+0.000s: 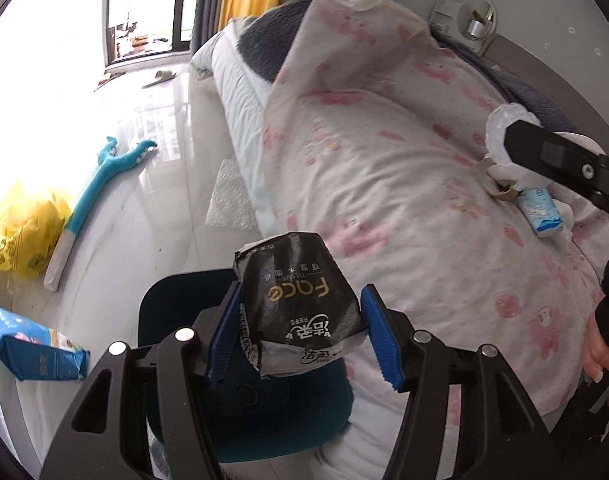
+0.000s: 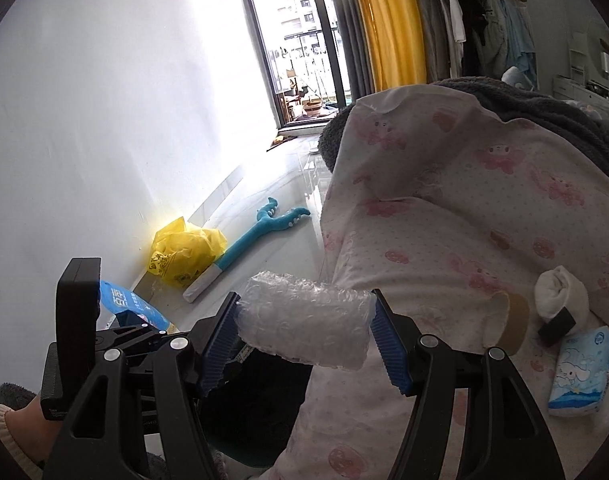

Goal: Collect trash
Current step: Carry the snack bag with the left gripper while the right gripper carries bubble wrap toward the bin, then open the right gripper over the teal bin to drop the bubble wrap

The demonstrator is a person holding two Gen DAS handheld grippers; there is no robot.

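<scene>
My left gripper (image 1: 300, 332) is shut on a crumpled black tissue wrapper (image 1: 296, 304) and holds it above a dark teal bin (image 1: 264, 420) at the bedside. My right gripper (image 2: 304, 336) is shut on a roll of bubble wrap (image 2: 304, 324) and holds it over the bed's edge, above the same dark bin (image 2: 264, 400). In the left wrist view the right gripper (image 1: 552, 156) shows at the right with the bubble wrap (image 1: 496, 132). A brown tape core (image 2: 508, 322), a white wad (image 2: 560, 292) and a blue tissue pack (image 2: 580, 372) lie on the pink quilt (image 2: 444, 220).
A yellow plastic bag (image 2: 184, 252), a blue packet (image 2: 132, 308) and a teal plush toy (image 2: 256, 236) lie on the glossy floor by the white wall. A sheet of bubble wrap (image 1: 228, 196) lies on the floor beside the bed. A balcony door (image 2: 300, 40) stands at the far end.
</scene>
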